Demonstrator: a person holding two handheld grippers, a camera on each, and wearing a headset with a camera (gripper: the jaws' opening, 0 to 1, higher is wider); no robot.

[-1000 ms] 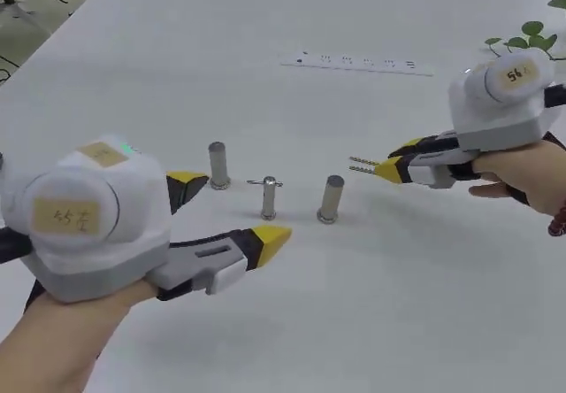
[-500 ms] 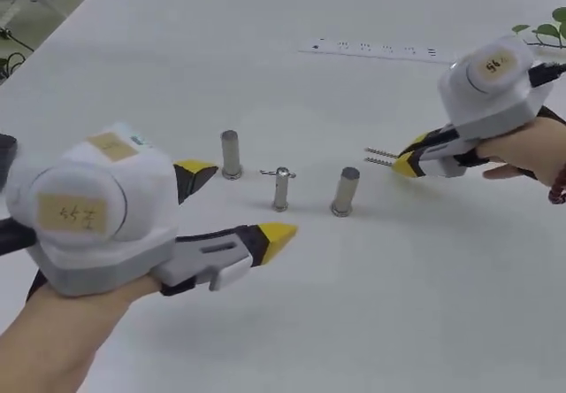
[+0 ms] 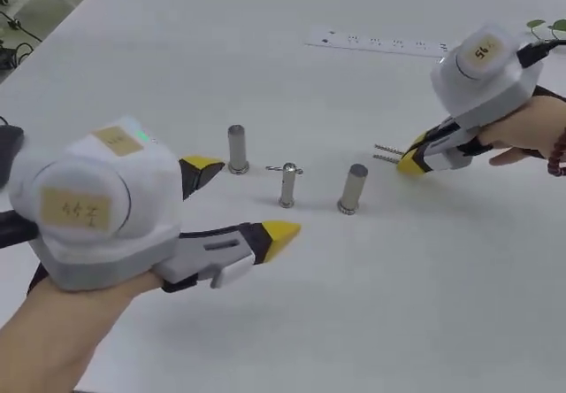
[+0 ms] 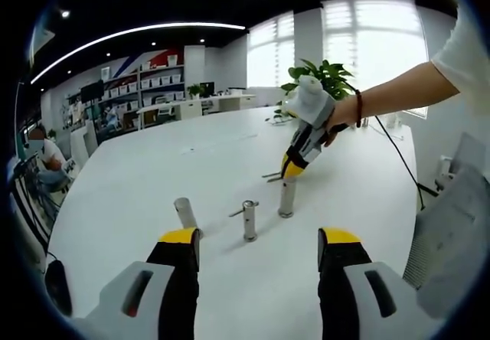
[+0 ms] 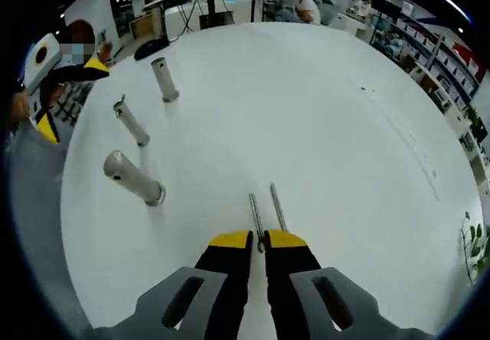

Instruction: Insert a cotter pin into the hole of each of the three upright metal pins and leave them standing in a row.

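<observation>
**Head view.** Three upright cylindrical grey metal pins stand in a row on the white tabletop (image 3: 265, 322): the left pin (image 3: 237, 149), the middle pin (image 3: 287, 189) and the right pin (image 3: 353, 188). There are two thin silver wire cotter pins. The inserted cotter pin (image 3: 285, 170) passes crosswise through the top of the middle pin. The held cotter pin (image 3: 386, 153) is pinched in the right gripper (image 3: 409, 165). Its two legs point toward the right pin, near it but apart from it. The left gripper (image 3: 243, 198) hovers on the near side of the row with its two yellow-tipped jaws spread, holding nothing. One long white power strip (image 3: 376, 43) lies on the far part of the tabletop.

**Left gripper view.** The left gripper (image 4: 260, 240) has its jaws wide apart and looks at the row of three: left pin (image 4: 185, 212), middle pin (image 4: 249, 221), right pin (image 4: 287, 197). The inserted cotter pin (image 4: 237, 212) sticks out sideways from the middle pin. Beyond the right pin, the right gripper (image 4: 289, 170) carries the held cotter pin (image 4: 272, 176).

**Right gripper view.** The right gripper (image 5: 259, 242) has its jaws pressed together on the held cotter pin (image 5: 264, 210), and both legs project forward. The three pins stand off to the left: right pin (image 5: 134, 178) nearest, then middle pin (image 5: 132, 123), then left pin (image 5: 163, 79).
</observation>
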